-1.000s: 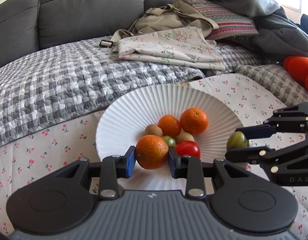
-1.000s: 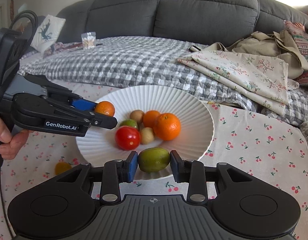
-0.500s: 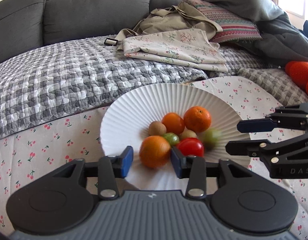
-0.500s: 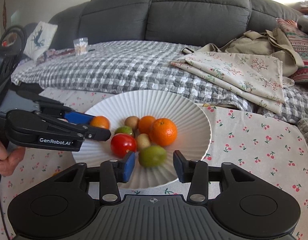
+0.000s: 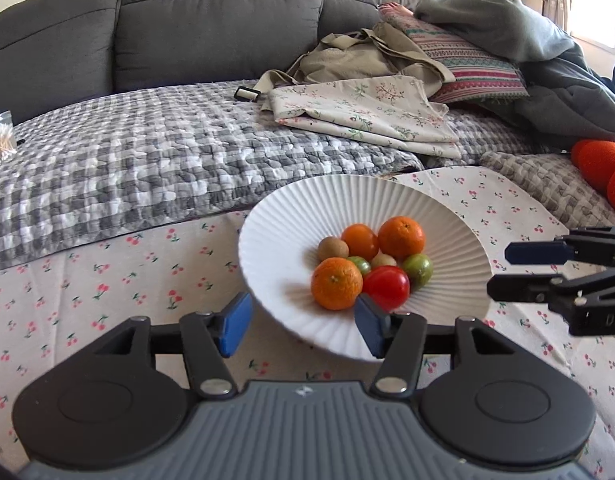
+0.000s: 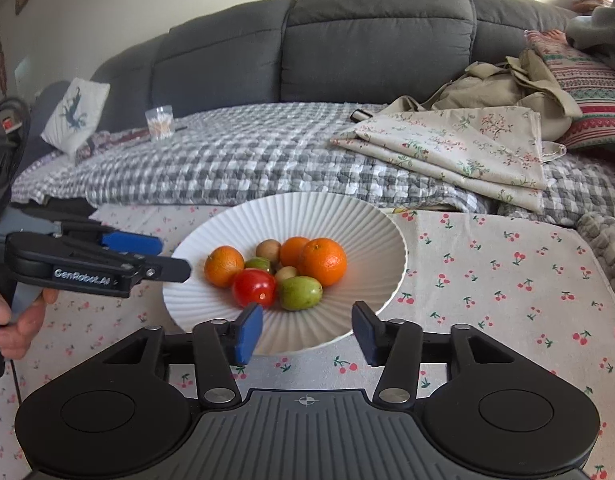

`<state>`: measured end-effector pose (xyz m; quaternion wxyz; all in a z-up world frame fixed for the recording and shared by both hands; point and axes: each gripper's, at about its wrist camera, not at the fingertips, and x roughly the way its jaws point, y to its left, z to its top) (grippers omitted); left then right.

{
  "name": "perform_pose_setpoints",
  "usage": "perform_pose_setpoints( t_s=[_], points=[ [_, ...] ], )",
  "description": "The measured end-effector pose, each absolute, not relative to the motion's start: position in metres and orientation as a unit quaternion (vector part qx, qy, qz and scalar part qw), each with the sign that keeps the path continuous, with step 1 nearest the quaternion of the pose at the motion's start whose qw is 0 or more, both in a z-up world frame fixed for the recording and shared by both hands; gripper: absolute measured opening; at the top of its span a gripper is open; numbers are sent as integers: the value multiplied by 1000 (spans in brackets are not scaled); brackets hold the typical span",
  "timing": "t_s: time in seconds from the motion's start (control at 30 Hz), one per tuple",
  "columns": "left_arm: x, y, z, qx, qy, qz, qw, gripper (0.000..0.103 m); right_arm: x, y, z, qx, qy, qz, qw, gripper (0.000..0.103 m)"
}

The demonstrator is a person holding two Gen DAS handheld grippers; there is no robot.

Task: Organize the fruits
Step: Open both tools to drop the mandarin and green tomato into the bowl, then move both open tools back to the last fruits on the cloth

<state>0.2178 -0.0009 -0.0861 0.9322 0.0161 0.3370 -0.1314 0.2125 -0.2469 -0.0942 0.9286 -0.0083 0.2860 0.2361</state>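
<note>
Your left gripper [image 5: 299, 326] is opening with nothing between its blue pads, and the orange [image 5: 336, 283] sits free near the front of the white ribbed plate [image 5: 459, 240], touching the red tomato [image 5: 386, 287]. Your right gripper [image 6: 307, 334] is opening too, also empty, and the green fruit [image 6: 300, 293] rests in the plate beside the tomato.
</note>
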Motion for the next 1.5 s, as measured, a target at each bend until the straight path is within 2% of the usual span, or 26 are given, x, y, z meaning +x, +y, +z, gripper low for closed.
perform_pose_setpoints(
  t_s=[0.1, 0.3, 0.83, 1.1, 1.33, 1.5],
  points=[
    [209, 7, -81, 15, 337, -121, 933, 64, 206, -251, -90, 0, 282, 241, 929, 57],
    [192, 13, -82, 5, 360, -118, 925, 64, 193, -252, -85, 8, 279, 254, 926, 64],
    [165, 16, -88, -4, 409, -93, 908, 64, 173, -238, -83, 3, 281, 280, 918, 68],
    [165, 19, -99, -39, 420, -107, 901, 61, 168, -230, -90, -14, 291, 300, 908, 68],
    [164, 15, -102, -67, 410, -126, 901, 50, 160, -218, -102, -31, 313, 327, 891, 68],
    [164, 4, -109, -69, 414, -142, 896, 48, 155, -208, -106, -44, 327, 358, 874, 68]
  ],
)
